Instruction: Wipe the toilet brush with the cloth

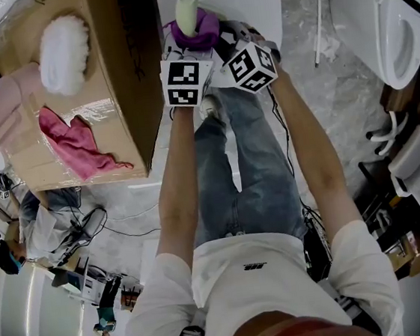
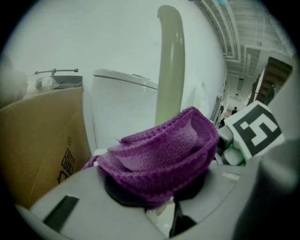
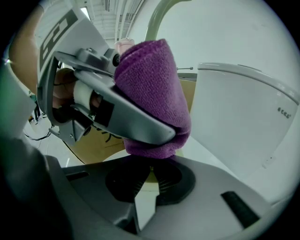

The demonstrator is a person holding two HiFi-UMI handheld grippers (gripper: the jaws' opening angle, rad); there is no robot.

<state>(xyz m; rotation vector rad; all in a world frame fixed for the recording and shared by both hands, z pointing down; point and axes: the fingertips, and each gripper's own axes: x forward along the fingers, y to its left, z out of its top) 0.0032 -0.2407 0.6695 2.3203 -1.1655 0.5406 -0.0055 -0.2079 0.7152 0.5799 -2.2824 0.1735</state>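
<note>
A pale green toilet brush handle (image 1: pixel 189 4) stands upright just beyond both grippers. A purple cloth (image 1: pixel 198 31) is wrapped around it lower down. In the left gripper view the cloth (image 2: pixel 164 152) bunches between the jaws of my left gripper (image 2: pixel 157 190), which is shut on it, and the handle (image 2: pixel 169 61) rises behind. My right gripper (image 3: pixel 149 180) is shut on the pale handle just under the cloth (image 3: pixel 152 93); the left gripper's body lies across that view. In the head view the marker cubes hide both sets of jaws. The brush head is hidden.
A cardboard box (image 1: pixel 113 76) at the left carries a white fluffy duster (image 1: pixel 64 53) and a pink rag (image 1: pixel 79 144). A white toilet (image 1: pixel 388 15) stands at the right, with another long-handled tool (image 1: pixel 318 15) on the floor beside it. People sit at the lower left.
</note>
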